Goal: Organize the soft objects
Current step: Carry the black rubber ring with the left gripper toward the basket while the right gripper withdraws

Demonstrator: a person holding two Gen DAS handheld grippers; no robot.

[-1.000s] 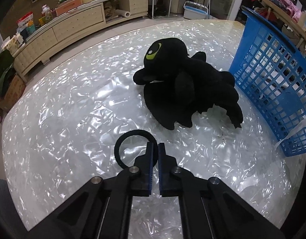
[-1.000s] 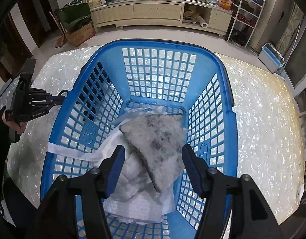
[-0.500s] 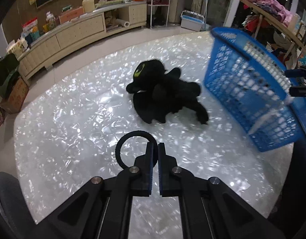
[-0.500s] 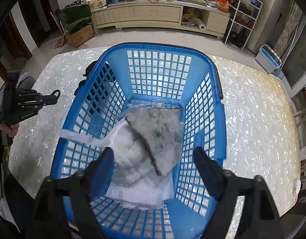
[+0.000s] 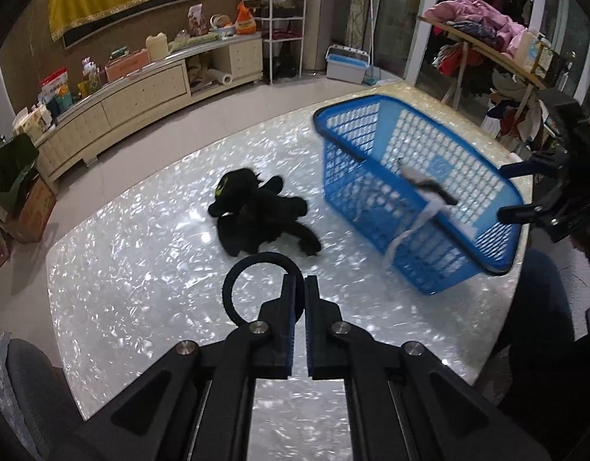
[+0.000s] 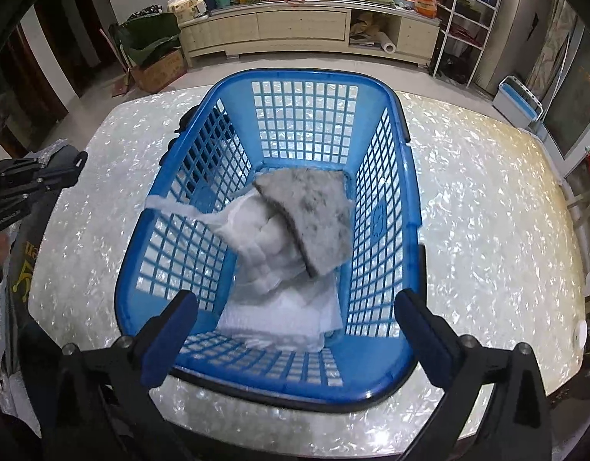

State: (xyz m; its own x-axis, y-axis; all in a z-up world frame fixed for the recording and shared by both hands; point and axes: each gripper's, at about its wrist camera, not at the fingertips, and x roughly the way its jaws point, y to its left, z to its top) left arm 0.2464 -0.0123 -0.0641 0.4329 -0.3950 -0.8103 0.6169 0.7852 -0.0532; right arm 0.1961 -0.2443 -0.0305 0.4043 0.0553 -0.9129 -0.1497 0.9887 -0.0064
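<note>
A black plush dragon [image 5: 256, 215] lies on the white pearly table [image 5: 141, 288], left of a blue plastic basket [image 5: 421, 192]. My left gripper [image 5: 299, 288] is shut and empty, held back from the toy near the table's front edge. In the right wrist view the basket [image 6: 383, 215] holds a grey fuzzy cloth [image 6: 314, 211] on top of white padded cloths [image 6: 264, 246]. A white strap hangs over its left rim. My right gripper [image 6: 295, 319] is wide open and empty above the basket's near rim. It also shows at the far right of the left wrist view [image 5: 533, 192].
A long cream sideboard [image 5: 141, 92] with clutter stands across the floor behind the table. A white wire rack [image 6: 464, 23] and a blue-and-white bin [image 6: 519, 101] stand at the right. A grey chair back [image 5: 30, 388] is at the near left of the table.
Both grippers have pulled back and up from the table, so the toy and basket look smaller. My right gripper has opened wider. The cloths stay in the basket.
</note>
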